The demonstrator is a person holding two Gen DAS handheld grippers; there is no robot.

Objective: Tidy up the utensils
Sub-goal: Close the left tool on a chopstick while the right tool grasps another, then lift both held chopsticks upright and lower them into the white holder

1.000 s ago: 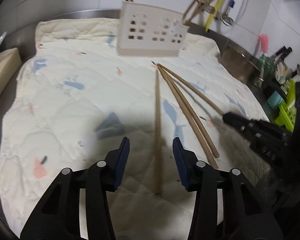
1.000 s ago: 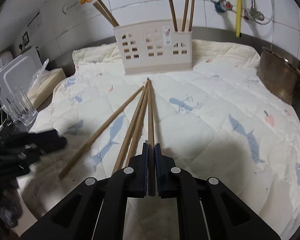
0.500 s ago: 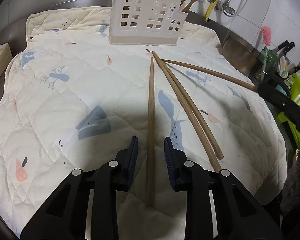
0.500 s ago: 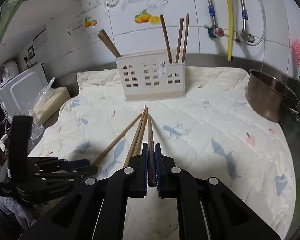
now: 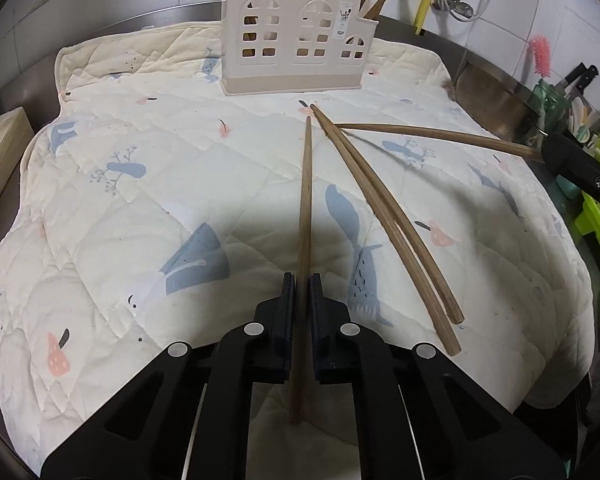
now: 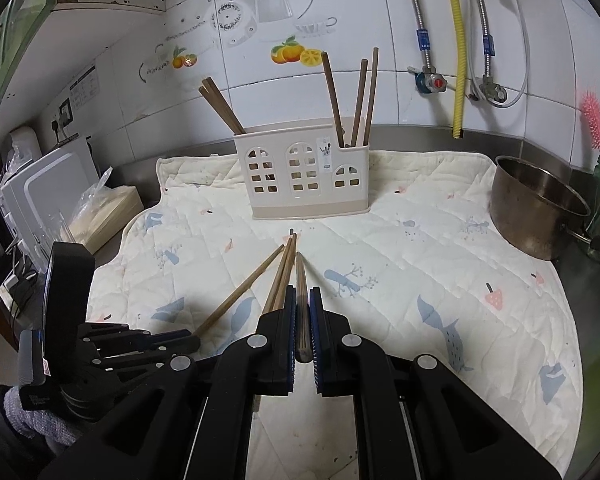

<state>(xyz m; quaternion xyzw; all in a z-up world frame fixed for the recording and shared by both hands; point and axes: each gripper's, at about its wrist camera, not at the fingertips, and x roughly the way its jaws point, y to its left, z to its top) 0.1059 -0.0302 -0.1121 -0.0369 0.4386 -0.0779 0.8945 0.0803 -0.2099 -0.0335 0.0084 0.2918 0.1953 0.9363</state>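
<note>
Pinching one smooth wooden chopstick apiece — left tongs (image 5: 301, 292), right tongs (image 6: 302, 304) — before a beige window-pierced holder (image 6: 304, 172); label unreadable.

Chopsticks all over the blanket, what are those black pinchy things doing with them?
A person holds two grippers and is tidying chopsticks. The left gripper has closed on one chopstick lying on the quilted mat. The right gripper pinches another chopstick, lifted off the mat. Two loose chopsticks lie between them. The white holder behind already has chopsticks standing in both ends.
</note>
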